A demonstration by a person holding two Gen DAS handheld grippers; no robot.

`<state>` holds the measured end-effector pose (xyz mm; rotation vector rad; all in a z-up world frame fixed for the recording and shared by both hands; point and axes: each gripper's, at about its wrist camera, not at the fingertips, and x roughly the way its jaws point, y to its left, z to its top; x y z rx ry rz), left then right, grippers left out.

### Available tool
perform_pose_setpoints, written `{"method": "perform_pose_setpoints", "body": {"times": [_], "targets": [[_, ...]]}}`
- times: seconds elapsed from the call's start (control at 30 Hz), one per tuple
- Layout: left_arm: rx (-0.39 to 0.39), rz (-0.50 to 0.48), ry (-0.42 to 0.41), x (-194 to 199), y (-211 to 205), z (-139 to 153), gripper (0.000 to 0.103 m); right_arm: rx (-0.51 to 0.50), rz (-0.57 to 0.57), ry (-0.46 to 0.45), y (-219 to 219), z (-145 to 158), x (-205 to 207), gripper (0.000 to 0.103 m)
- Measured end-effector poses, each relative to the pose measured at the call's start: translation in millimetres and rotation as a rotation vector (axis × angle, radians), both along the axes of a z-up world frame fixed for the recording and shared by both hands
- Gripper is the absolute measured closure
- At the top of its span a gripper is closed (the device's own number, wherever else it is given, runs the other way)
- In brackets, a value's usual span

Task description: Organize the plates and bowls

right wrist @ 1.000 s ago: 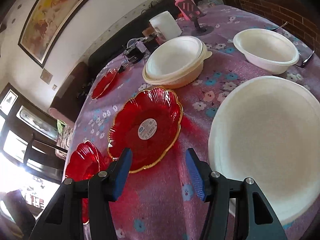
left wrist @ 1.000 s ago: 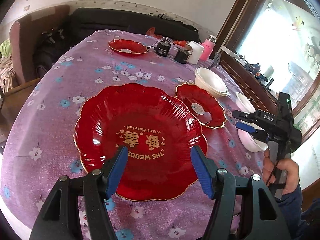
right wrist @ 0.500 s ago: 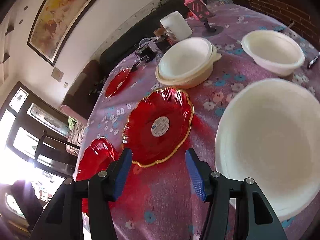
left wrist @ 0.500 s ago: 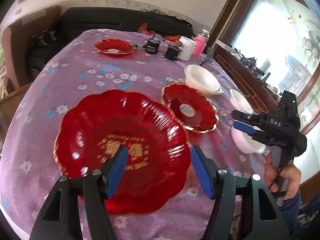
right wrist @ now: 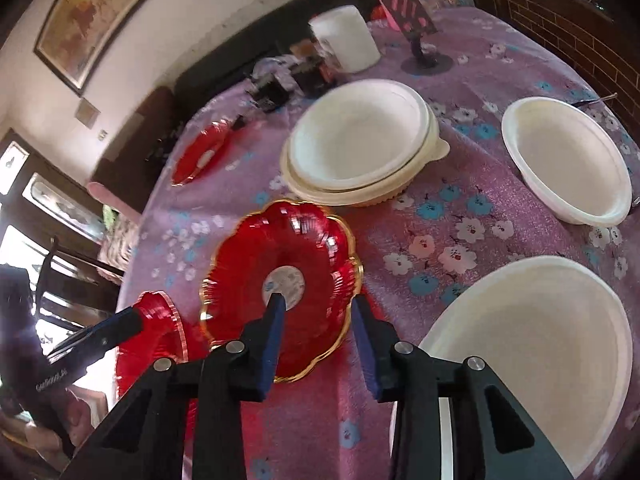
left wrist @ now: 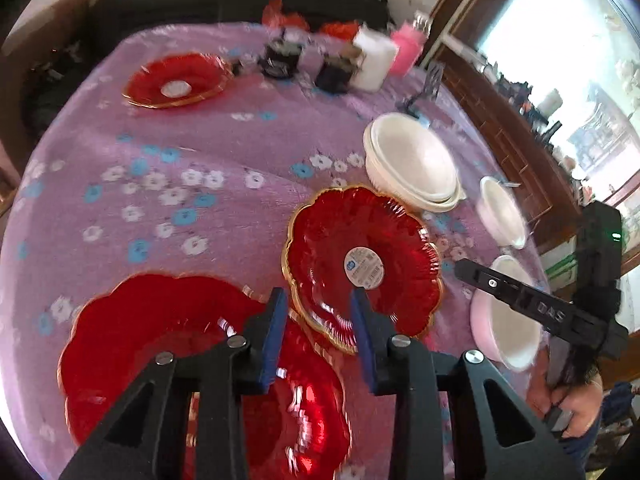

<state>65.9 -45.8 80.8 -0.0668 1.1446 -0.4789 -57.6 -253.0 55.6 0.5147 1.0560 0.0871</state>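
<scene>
While we're hovering both grippers, left gripper (left wrist: 318, 320) & right gripper (right wrist: 316, 320), narrowed, just been closing, holding nothing, we're counting 3 red plates (left wrist: 362, 264) & 4 white bowls (right wrist: 356, 140) on the tbl.

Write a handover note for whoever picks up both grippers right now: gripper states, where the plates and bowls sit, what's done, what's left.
Left gripper: jaws have just been closing, empty, above the near rim of the medium red plate.
Right gripper: also just been closing, empty, over the same plate.
Large red plate sits nearest the left gripper; a third red plate is far across the table.
White bowls: a nested stack, one single, one large near.
Done: only that stack.
Left: gather red plates, stack the remaining bowls.
</scene>
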Motion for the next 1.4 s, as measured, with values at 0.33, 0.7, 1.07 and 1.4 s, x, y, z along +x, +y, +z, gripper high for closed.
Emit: {"method": "perform_pose_setpoints", "body": {"times": [0.33, 0.7, 1.07, 1.4], "targets": [[0.016, 0.046, 0.104, 48.3, -9.0, -40.6, 0.073, 0.016, 0.003, 0.084, -11.1, -19.7, 23.8, 0.066], [0.078, 0.039, 0.125, 59.3, -27.8, -57.4, 0.091, -0.019, 0.033, 0.170, -6.1, -36.5, 38.8, 0.078], [0.072, 0.018, 0.085, 47.4, -33.0, -50.0, 0.091, 0.013, 0.001, 0.111, -12.0, -29.8, 27.5, 0.091], [0.048, 0.001, 0.032, 23.7, -30.2, -24.8, 0.091, 0.011, -0.011, 0.058, -15.8, -6.8, 12.1, 0.090]]}}
